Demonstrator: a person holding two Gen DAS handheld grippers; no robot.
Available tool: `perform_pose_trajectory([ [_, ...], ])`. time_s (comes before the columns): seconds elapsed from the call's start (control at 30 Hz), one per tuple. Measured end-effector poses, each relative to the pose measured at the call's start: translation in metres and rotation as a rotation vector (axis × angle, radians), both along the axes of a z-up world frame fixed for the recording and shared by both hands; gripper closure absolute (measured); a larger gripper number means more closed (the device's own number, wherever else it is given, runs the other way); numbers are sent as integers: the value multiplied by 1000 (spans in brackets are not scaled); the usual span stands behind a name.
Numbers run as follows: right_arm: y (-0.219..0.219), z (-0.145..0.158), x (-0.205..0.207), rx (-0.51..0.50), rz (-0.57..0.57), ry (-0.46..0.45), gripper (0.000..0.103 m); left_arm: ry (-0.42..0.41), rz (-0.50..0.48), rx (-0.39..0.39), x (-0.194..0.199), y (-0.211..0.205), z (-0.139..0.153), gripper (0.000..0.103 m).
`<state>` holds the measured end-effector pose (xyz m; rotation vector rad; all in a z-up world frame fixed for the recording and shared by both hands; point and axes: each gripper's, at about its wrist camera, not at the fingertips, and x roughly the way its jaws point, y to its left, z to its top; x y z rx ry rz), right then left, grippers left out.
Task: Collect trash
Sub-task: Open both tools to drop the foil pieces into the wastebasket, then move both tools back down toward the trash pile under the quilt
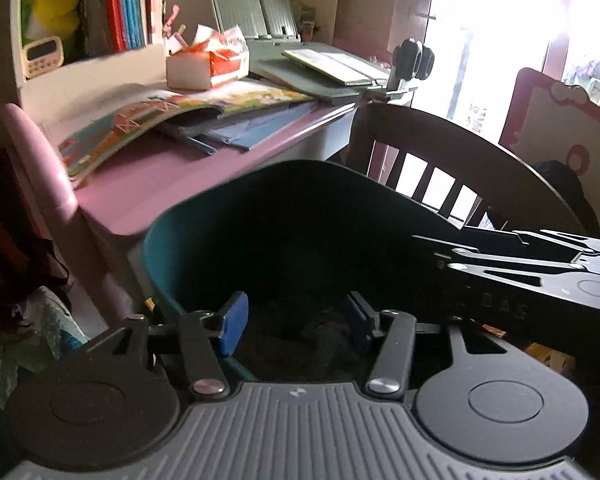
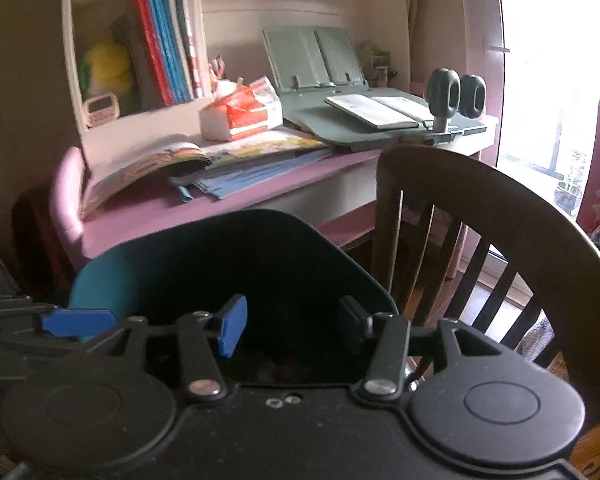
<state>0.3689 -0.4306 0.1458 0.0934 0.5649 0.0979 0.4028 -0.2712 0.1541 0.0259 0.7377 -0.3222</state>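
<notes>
A teal trash bin (image 1: 160,248) stands in front of the pink desk, and both grippers hang over its dark mouth. My left gripper (image 1: 296,322) is open, with nothing between its blue pads (image 1: 233,326). Dim crumpled stuff (image 1: 324,334) lies deep in the bin below it. My right gripper (image 2: 291,326) is open too over the same bin (image 2: 100,276), with an empty gap. The right gripper's black linkage (image 1: 520,264) reaches in from the right in the left wrist view. One blue pad of the left gripper (image 2: 78,322) shows at the left edge in the right wrist view.
The pink desk (image 2: 148,216) carries open picture books (image 2: 148,164), blue folders, a red-and-white tissue pack (image 2: 244,116) and a grey book stand (image 2: 340,80). A dark wooden chair (image 2: 480,200) stands right of the bin. Shelves with books sit behind, and a bright window is on the right.
</notes>
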Motion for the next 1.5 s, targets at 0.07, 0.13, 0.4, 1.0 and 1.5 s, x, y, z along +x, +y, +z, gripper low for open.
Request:
perform_pose_trajectory([
  [0.07, 2, 7, -12, 1, 12, -10, 51, -3, 5, -11, -9, 6, 7, 50],
  [0.13, 8, 14, -24, -7, 32, -22, 51, -8, 5, -26, -20, 14, 16, 50],
  [0.4, 40, 42, -79, -45, 98, -63, 50, -36, 29, -51, -76, 51, 44, 50],
  [1.0, 170, 24, -165, 9, 332, -9, 49, -43, 178, -48, -199, 202, 22, 50],
  [1.5, 306, -148, -159, 45, 541, 248, 49, 166, 315, -54, -224, 336, -140, 34],
])
